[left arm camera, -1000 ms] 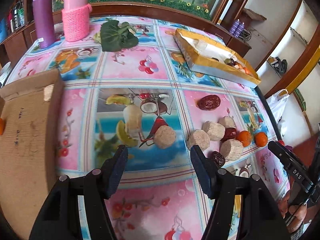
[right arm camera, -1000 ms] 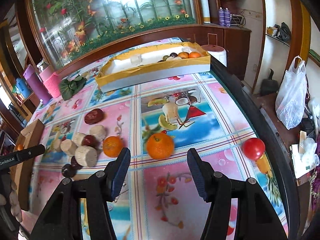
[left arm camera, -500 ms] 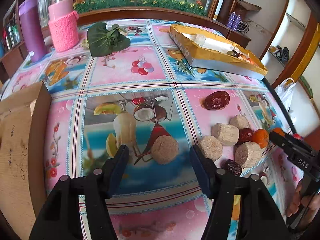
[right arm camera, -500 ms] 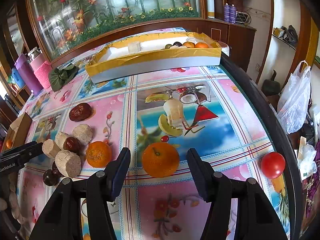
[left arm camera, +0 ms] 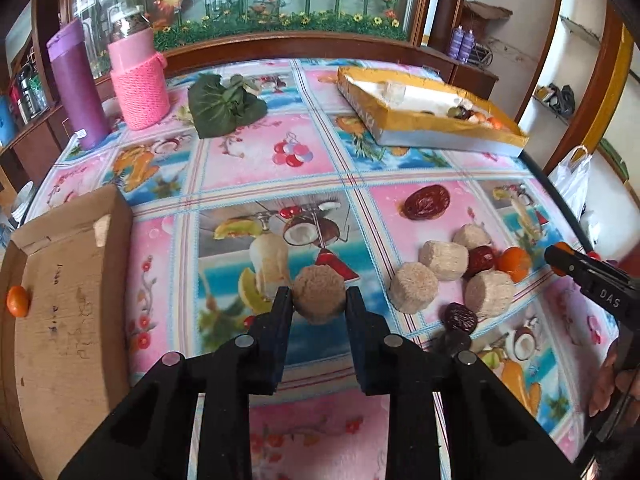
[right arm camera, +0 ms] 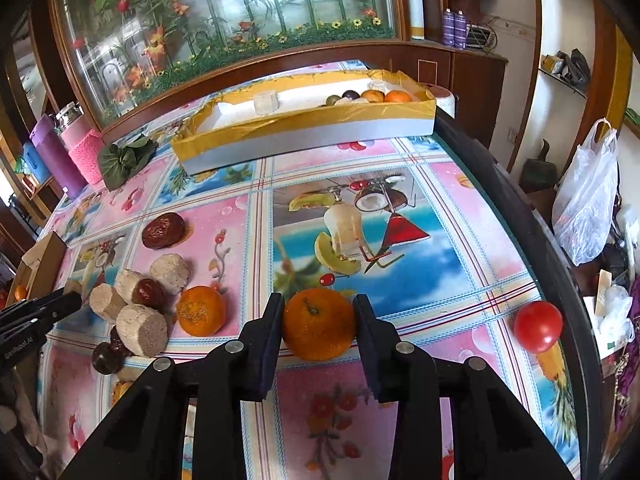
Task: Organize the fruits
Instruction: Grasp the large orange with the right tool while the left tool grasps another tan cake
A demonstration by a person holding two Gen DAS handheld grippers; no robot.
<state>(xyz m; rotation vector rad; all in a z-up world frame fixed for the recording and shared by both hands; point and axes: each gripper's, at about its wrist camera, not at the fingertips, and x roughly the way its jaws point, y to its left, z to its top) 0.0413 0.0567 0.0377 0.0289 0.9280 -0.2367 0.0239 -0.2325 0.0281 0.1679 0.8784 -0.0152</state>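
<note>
In the left wrist view my left gripper [left arm camera: 319,300] is shut on a round beige puck [left arm camera: 319,286] that rests on the fruit-print tablecloth. In the right wrist view the jaws of my right gripper [right arm camera: 319,308] are closing on a large orange [right arm camera: 319,330], and both pads touch its sides. A second orange [right arm camera: 201,311] lies just left of it, beside a cluster of beige pucks [right arm camera: 142,328] and dark dates [right arm camera: 150,292]. A red tomato [right arm camera: 537,326] sits near the table's right edge. The yellow-rimmed box [right arm camera: 304,136] at the back holds several fruits.
A cardboard box [left arm camera: 68,280] with a small orange [left arm camera: 17,300] in it stands at the left. A purple flask [left arm camera: 78,88], a pink knitted jar [left arm camera: 138,80] and a green leaf bundle [left arm camera: 226,106] stand at the back left. A plastic bag [right arm camera: 588,200] hangs beyond the table's right edge.
Both grippers stood open around their objects half a second ago. Now the left has closed on the beige puck and the right has closed in on the large orange.
</note>
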